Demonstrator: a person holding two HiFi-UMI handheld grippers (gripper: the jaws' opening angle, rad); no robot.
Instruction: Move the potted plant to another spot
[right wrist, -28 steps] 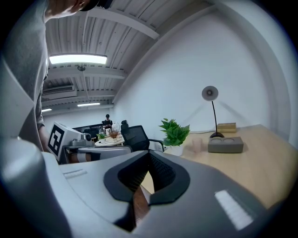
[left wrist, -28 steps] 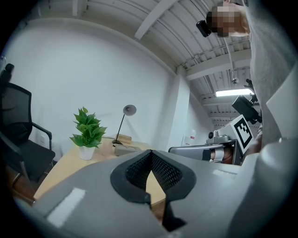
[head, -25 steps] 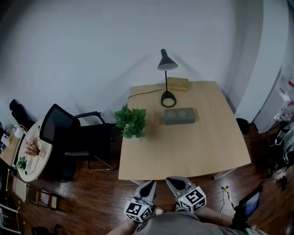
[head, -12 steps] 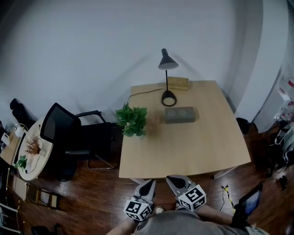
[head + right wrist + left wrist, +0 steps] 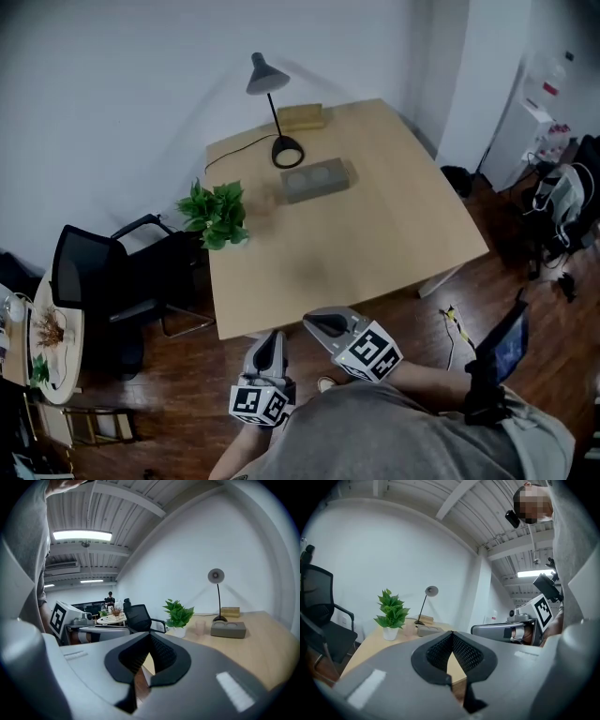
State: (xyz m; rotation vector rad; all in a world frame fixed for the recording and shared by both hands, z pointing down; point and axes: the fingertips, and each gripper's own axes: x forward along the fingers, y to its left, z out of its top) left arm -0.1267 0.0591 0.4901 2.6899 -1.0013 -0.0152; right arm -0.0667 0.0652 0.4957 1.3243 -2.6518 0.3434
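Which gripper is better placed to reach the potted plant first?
Left, probably: the potted plant stands at the left edge of the table, nearer the left gripper than the right gripper. Both have shut, empty jaws.

- No legible text, number, brand name or sign appears in any view.
- Left gripper (image 5: 271, 337): the square black-and-white markers on it are coded block patterns only, with no letters or digits.
- Right gripper (image 5: 317, 324): its markers are of the same kind, and again no characters can be read.
- White shelving (image 5: 542, 111) beyond the worktop's far right corner: small red patches show on it, too small to read as print.
- Objects on the worktop show no lettering that can be made out.
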